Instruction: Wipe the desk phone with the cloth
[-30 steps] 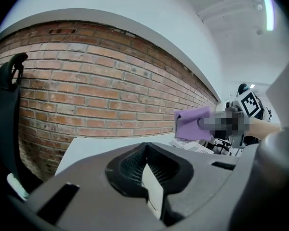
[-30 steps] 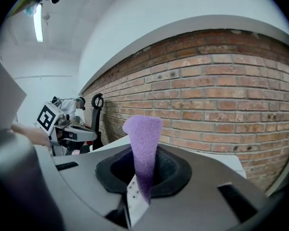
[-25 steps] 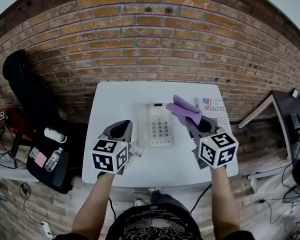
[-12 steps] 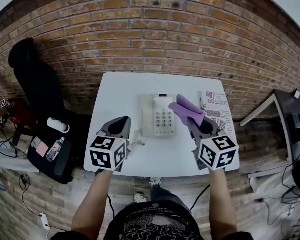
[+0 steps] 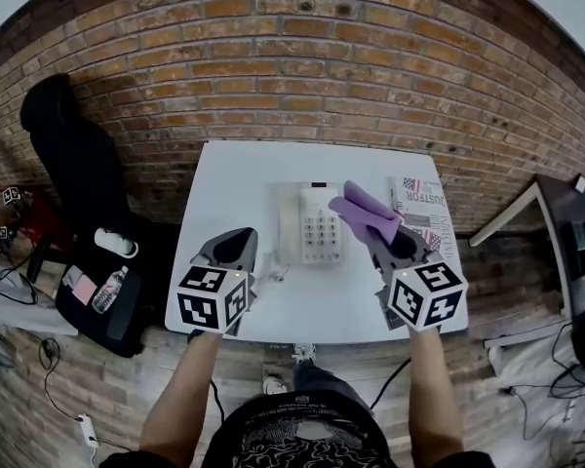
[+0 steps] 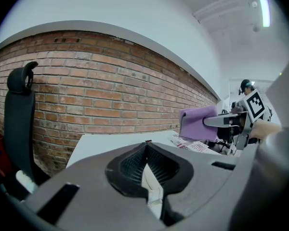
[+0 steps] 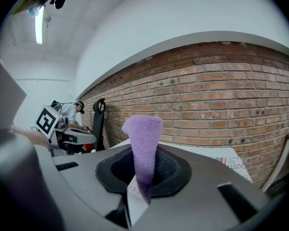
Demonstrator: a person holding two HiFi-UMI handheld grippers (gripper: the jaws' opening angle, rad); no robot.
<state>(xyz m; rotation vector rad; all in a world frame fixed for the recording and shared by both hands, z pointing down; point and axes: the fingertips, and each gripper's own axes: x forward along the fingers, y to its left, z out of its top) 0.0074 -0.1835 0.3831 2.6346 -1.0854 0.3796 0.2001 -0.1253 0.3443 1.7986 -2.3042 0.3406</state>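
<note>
nearest us, we hold the left hand-held gripper (image 5: pixel 242 242) low over the front left of the desk (image 5: pixel 224 178), its jaws pressed together on nothing. we judge it waits there, just left of the phone, so it can steady the phone if that slides. on the other side, our right hand-held gripper (image 5: pixel 380 237) is clamped on a purple cloth (image 5: pixel 363 208). it pinches the cloth by one end, so a loose flap stands out past the jaw tips. that way soft cloth, not hard plastic, meets the phone.

a little farther on, the white desk phone (image 5: pixel 312 225) lies flat in the middle of the desk, handset on its left and keypad facing up. the cloth hangs over the phone's right edge. we cannot tell if it touches yet, so we judge the wiping is about to start or barely begun. right of the phone lies a printed leaflet (image 5: pixel 419 208), out of the way. beyond the desk rises a brick wall (image 5: pixel 292 66).
</note>
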